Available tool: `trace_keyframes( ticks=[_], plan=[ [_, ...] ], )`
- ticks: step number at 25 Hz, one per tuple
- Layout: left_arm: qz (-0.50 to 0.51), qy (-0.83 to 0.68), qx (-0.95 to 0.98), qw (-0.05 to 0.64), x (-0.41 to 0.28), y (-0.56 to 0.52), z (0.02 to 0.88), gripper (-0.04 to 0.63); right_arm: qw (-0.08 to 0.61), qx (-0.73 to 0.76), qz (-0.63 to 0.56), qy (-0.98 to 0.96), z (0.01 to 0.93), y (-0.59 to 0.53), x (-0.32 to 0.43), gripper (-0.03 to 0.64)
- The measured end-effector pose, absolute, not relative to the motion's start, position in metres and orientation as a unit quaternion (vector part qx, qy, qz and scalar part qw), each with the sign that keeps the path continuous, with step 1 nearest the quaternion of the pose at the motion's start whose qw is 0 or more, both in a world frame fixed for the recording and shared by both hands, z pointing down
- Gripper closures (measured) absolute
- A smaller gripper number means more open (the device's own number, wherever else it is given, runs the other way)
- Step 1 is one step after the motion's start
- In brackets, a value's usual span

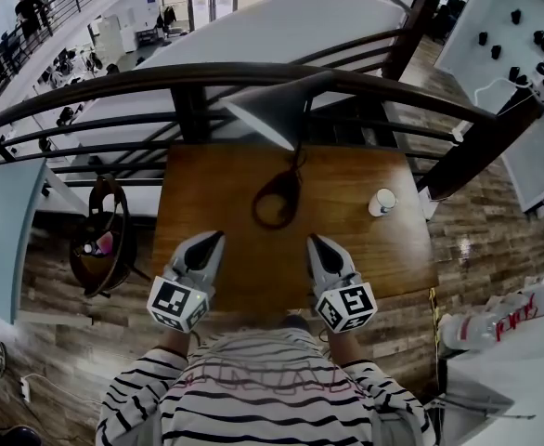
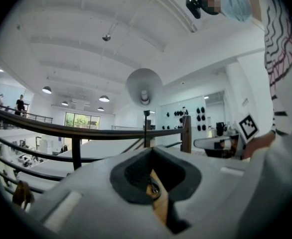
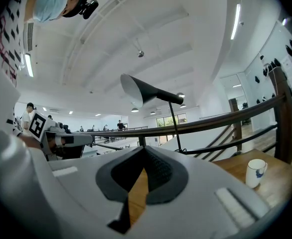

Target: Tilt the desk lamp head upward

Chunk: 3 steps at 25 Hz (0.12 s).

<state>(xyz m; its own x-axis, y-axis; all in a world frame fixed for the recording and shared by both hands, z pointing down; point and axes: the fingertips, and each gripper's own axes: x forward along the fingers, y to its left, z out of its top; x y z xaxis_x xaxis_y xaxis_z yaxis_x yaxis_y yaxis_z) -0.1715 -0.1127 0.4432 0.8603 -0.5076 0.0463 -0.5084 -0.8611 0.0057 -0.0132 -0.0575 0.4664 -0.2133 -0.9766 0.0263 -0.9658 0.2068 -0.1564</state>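
The desk lamp stands at the far middle of the wooden table point(image 1: 207, 184). Its grey cone head point(image 1: 274, 108) hangs over the back edge above its dark ring base point(image 1: 277, 200). In the right gripper view the lamp head point(image 3: 138, 90) points down to the left on a thin stem. In the left gripper view the lamp head point(image 2: 144, 86) faces me. My left gripper point(image 1: 218, 236) and right gripper point(image 1: 313, 240) rest side by side over the table's near edge, both shut and empty, well short of the lamp.
A white cup point(image 1: 382, 202) stands at the table's right, also the cup point(image 3: 255, 172) in the right gripper view. A dark curved railing point(image 1: 114, 84) runs behind the table. A brown stool point(image 1: 105, 240) sits left of the table.
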Motion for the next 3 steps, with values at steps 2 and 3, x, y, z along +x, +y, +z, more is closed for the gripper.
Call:
trace_keyframes(
  ticks=[2, 3],
  plan=[
    [0.022, -0.263, 0.964, 0.010, -0.1713, -0.1136, 0.4432, 0.592, 0.038, -0.626, -0.069, 0.776, 0.4658, -0.0585, -0.0135, 0.617],
    [0.022, -0.263, 0.965, 0.011, -0.1713, -0.1141, 0.4432, 0.592, 0.038, -0.626, -0.070, 0.775, 0.4657, -0.0589, -0.0138, 0.617]
  ],
)
